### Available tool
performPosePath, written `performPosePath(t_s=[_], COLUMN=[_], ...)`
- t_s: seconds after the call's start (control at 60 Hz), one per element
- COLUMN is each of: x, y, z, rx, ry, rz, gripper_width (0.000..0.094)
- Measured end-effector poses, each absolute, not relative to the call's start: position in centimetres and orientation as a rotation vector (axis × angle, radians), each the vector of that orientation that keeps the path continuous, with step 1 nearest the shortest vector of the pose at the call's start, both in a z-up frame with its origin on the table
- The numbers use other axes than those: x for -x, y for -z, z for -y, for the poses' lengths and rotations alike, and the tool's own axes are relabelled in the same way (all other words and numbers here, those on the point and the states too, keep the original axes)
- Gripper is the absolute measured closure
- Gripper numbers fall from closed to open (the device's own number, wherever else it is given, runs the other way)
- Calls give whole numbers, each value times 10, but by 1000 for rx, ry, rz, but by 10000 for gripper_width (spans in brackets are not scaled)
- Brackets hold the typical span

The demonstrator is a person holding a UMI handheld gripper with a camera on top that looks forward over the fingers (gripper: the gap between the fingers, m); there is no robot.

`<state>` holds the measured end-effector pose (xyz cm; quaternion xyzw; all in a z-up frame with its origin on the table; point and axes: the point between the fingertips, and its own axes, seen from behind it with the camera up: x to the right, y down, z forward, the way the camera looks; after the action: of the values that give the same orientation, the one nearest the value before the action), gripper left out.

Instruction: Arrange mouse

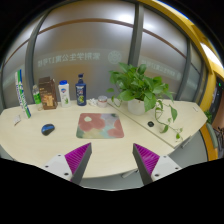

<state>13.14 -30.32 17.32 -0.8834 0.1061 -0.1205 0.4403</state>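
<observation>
Well ahead of my fingers and off to their left, the mouse [48, 129] sits on the pale table [120, 152], a small dark blue oval resting flat on the surface with bare tabletop all around it. Just to its right, and more nearly straight ahead of me, lies the mouse pad [101, 125], a rectangle with a pinkish and green pattern, lying flat; the mouse is beside it, not on it, with a strip of table between them. My gripper [113, 158] holds nothing: its two fingers stand apart, the purple pads [77, 157] facing each other across an open gap, and only the table surface shows between them. Beyond the mouse, along the far edge of the table, a row of things stands upright: a green and white box [22, 92] farthest left, a brown carton [47, 92] next to it, a white bottle with a blue cap [64, 92], and a dark bottle [81, 91]. A small pale item sits just past the dark bottle, too small for me to tell what it is. Beyond the far right corner of the mouse pad stands a leafy green plant [142, 86] in a white pot [135, 106], its stems trailing to the right over the table. A small dark object [162, 126] lies near those trailing leaves. Behind everything runs a wall of frosted glass panels [100, 45].
</observation>
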Motion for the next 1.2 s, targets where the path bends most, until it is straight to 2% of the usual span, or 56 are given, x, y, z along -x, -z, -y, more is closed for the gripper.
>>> performPosePath(t_s=[0.167,0.45,0.533,0.817,1.067,1.2], x=[-109,4,51,173,188,187], y=[-151,-73,-54,-24,9,7], z=[314,316,291,154,66,34], rx=[2228,2316,2323,2268,2309,2292], ry=[313,244,174,-22,-43,-58], rz=[-264,-287,-265,-124,-135,-123], gripper_width=[83,81,80,81,84,99])
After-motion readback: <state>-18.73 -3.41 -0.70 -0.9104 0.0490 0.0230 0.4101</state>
